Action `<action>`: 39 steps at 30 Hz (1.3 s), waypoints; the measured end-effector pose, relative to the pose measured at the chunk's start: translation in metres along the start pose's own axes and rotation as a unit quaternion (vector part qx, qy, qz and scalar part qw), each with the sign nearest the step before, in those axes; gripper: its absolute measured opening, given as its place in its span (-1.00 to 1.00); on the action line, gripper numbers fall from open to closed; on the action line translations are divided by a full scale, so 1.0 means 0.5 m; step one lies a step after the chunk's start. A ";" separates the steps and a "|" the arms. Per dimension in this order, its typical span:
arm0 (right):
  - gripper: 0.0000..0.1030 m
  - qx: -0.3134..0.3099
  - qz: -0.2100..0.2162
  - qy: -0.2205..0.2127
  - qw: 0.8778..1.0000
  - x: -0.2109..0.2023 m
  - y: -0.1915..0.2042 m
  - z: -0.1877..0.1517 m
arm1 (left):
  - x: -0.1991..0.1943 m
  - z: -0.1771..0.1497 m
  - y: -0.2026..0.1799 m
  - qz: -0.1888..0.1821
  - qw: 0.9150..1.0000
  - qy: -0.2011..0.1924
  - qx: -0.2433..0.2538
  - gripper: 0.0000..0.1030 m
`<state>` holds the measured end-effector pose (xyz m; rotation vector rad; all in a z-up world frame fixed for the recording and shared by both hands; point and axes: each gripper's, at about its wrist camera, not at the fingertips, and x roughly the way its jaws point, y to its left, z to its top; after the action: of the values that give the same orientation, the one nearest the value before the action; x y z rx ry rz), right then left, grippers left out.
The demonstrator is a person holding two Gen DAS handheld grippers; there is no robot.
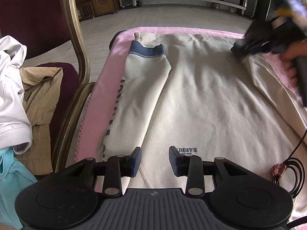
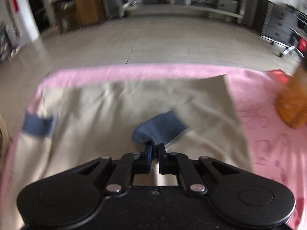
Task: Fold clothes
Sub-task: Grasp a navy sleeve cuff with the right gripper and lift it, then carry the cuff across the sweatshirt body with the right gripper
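A cream sweatshirt (image 1: pixel 201 95) lies flat on a pink blanket (image 1: pixel 107 80). Its left sleeve (image 1: pixel 142 88), with a blue cuff (image 1: pixel 145 52), is folded onto the body. My left gripper (image 1: pixel 155 160) is open and empty, low over the sweatshirt's near end by dark lettering. My right gripper (image 2: pixel 155 149) is shut on the blue cuff (image 2: pixel 161 128) of the right sleeve and holds it above the sweatshirt body (image 2: pixel 115 111). The right gripper also shows in the left wrist view (image 1: pixel 255 46) at the far right, lifting the sleeve.
A chair with a gilt frame (image 1: pixel 80 44) stands left of the table and holds a pile of white, tan and teal clothes (image 1: pixel 23 99). A black cable (image 1: pixel 295 164) lies at the near right. An orange object (image 2: pixel 291 103) sits at the right on the blanket.
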<state>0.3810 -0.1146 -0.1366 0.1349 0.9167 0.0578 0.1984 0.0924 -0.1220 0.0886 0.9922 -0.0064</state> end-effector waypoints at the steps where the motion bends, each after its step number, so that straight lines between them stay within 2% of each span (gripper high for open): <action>1: -0.89 0.021 0.008 -0.012 1.000 -0.034 -0.022 0.005 | -0.007 -0.003 -0.001 -0.004 1.000 -0.007 0.002 -0.32; 6: -0.89 0.127 0.064 -0.086 0.986 -0.278 -0.188 -0.016 | -0.046 -0.018 -0.015 -0.031 0.998 -0.058 0.015 -0.32; 9: -0.90 0.182 0.086 -0.156 0.967 -0.433 -0.307 -0.068 | -0.068 -0.029 -0.029 -0.049 0.996 -0.072 0.011 -0.33; 12: -0.90 0.224 0.083 -0.215 0.947 -0.544 -0.425 -0.133 | -0.104 -0.039 -0.053 -0.082 0.995 -0.059 -0.006 -0.41; 14: -0.90 0.246 0.068 -0.240 0.936 -0.585 -0.500 -0.172 | -0.142 -0.048 -0.084 -0.107 0.992 -0.060 -0.002 -0.40; 20: -0.90 0.280 0.045 -0.240 0.928 -0.539 -0.644 -0.209 | -0.211 -0.066 -0.216 -0.154 0.986 -0.047 0.038 -0.38; 24: -0.90 0.303 0.030 -0.239 0.922 -0.506 -0.739 -0.232 | -0.212 -0.078 -0.298 -0.155 0.984 -0.034 0.086 -0.38; 29: -0.90 0.330 0.011 -0.236 0.914 -0.466 -0.858 -0.262 | -0.182 -0.093 -0.370 -0.172 0.979 -0.009 0.109 -0.38; 31: -0.83 0.336 -0.016 -0.214 0.917 -0.439 -0.882 -0.269 | -0.174 -0.103 -0.395 -0.181 0.976 0.001 0.118 -0.38; 33: -0.61 0.366 -0.083 -0.179 0.910 -0.413 -0.905 -0.285 | -0.166 -0.117 -0.418 -0.187 0.974 0.012 0.131 -0.38; 36: -0.61 0.381 -0.103 -0.145 0.907 -0.408 -0.911 -0.292 | -0.159 -0.137 -0.440 -0.197 0.969 0.026 0.147 -0.38; 39: -0.57 0.391 -0.092 -0.130 0.906 -0.410 -0.903 -0.290 | -0.152 -0.153 -0.458 -0.197 0.966 0.036 0.163 -0.38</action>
<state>0.1377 -0.5705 -0.1259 0.7842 0.6360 -0.5040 0.0824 -0.1326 -0.1164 0.1931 1.0606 -0.5349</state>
